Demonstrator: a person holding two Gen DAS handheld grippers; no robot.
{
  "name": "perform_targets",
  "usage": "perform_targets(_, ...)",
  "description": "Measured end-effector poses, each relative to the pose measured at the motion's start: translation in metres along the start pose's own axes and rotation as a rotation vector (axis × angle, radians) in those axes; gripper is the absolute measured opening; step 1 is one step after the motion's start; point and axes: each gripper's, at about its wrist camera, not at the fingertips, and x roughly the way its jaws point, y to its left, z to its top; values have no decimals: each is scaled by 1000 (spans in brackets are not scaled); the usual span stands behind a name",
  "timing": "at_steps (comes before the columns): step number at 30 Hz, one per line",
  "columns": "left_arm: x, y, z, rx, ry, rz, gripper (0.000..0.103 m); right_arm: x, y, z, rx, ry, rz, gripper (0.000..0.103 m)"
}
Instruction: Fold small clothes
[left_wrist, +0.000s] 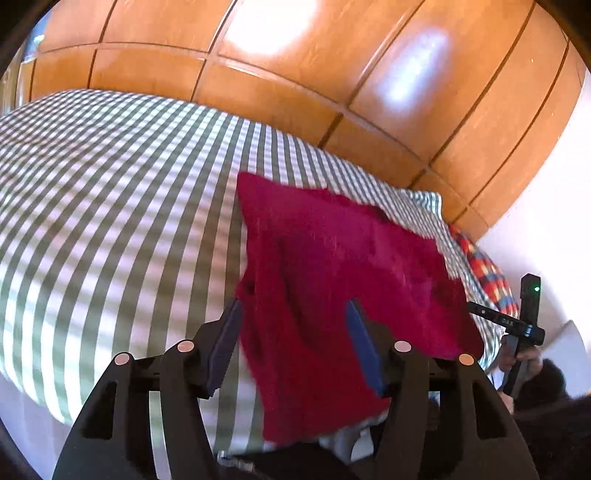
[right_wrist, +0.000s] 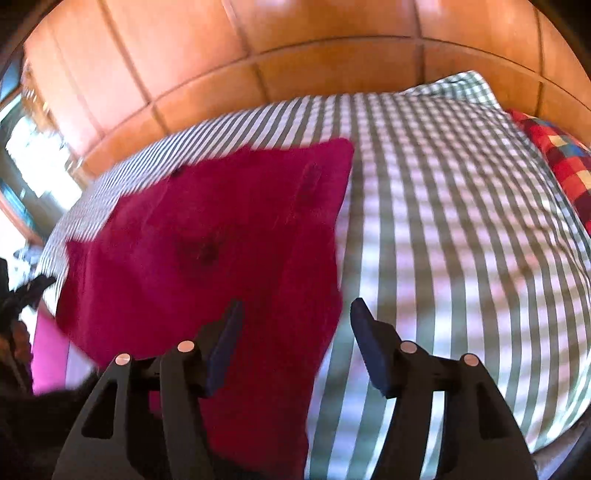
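Note:
A dark pink garment (left_wrist: 340, 273) lies spread on the green-and-white striped bed cover (left_wrist: 110, 206). My left gripper (left_wrist: 293, 310) is open above the garment's near left edge, its jaws wide apart with nothing between them. In the right wrist view the same garment (right_wrist: 207, 243) lies left of centre on the bed cover (right_wrist: 461, 240). My right gripper (right_wrist: 295, 308) is open over the garment's near right edge and holds nothing. The right gripper's body also shows at the far right of the left wrist view (left_wrist: 517, 325). Both views are motion-blurred.
A wooden panelled wardrobe (left_wrist: 295, 74) stands behind the bed. A multicoloured checked cushion (right_wrist: 557, 166) lies at the bed's right end and also shows in the left wrist view (left_wrist: 487, 273). A bright pink cloth (right_wrist: 48, 350) hangs at the near left bed edge.

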Motion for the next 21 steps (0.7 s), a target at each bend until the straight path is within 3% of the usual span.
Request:
perform_targets(1, 4, 0, 3, -1, -3, -9, 57, 6, 1, 7, -6, 0, -9, 59)
perform_targets(3, 17, 0, 9, -3, 7, -18, 57, 17, 6, 13, -22, 15, -29, 47)
perform_targets(4, 26, 1, 11, -8, 14, -20, 57, 25, 10, 17, -38, 33, -38, 29)
perform_targets(5, 34, 3, 12, -17, 23, -26, 57, 33, 18, 19, -57, 40, -50, 20)
perform_targets(6, 42, 5, 12, -24, 35, -37, 57, 33, 23, 18, -88, 34, -65, 14)
perform_targets(7, 45, 6, 13, -25, 45, -43, 48, 31, 25, 18, -105, 28, -73, 11)
perform_targets(8, 51, 7, 12, -21, 59, -50, 29, 30, 27, 17, -117, 21, -82, 10)
perform_targets(10, 55, 9, 11, -13, 68, -46, 13, 21, 33, 14, -149, -1, -93, 10)
perform_targets(15, 24, 12, 11, -54, -13, -159, 9, -13, 41, 23, -177, -72, -68, 9)
perform_targets(21, 23, 5, 49, -20, -90, -143, 9, -16, 39, 76, -116, -160, -30, 9)
